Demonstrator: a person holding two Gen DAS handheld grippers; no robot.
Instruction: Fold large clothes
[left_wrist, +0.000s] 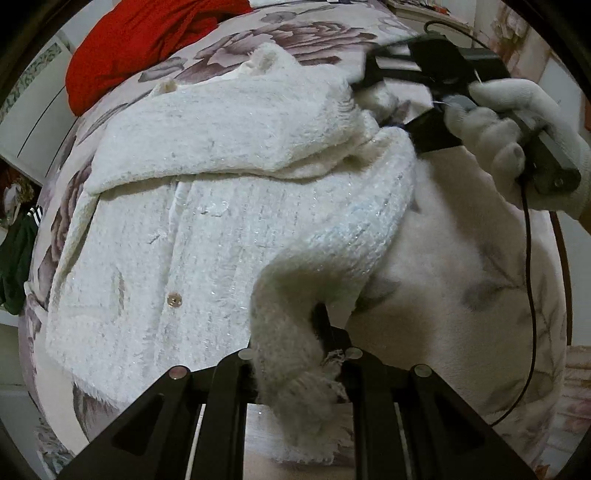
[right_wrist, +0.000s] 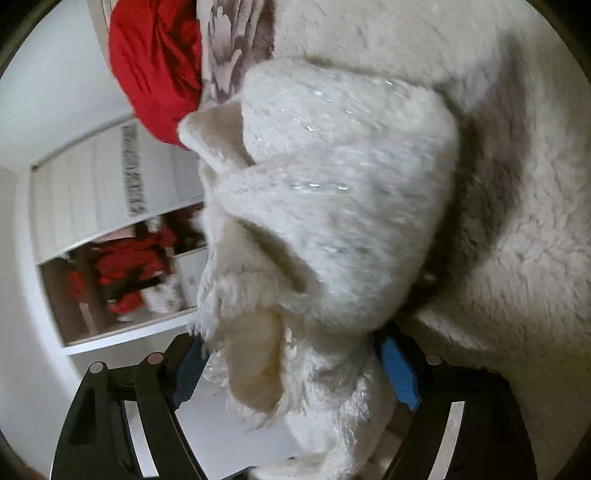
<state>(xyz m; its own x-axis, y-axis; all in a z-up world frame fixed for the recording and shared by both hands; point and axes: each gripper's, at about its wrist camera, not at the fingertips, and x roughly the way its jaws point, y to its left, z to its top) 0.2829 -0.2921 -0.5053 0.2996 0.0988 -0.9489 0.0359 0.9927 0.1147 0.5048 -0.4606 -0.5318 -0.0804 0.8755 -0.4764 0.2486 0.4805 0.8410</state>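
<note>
Bare floral bedspread (left_wrist: 461, 258) right of the white fuzzy cardigan (left_wrist: 221, 221): free room to pass. Red garment (left_wrist: 147, 44) heaped at far end blocks that way. Black cable (left_wrist: 530, 295) trails across the free patch.

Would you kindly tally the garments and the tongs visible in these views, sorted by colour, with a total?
White fluffy cardigan: 1
Red garment: 1
Dark green garment with white stripes: 1
Black tongs: 2, the left tongs shut on the cardigan's sleeve, and the right tongs with cardigan fabric between them.
Total: 5
</note>
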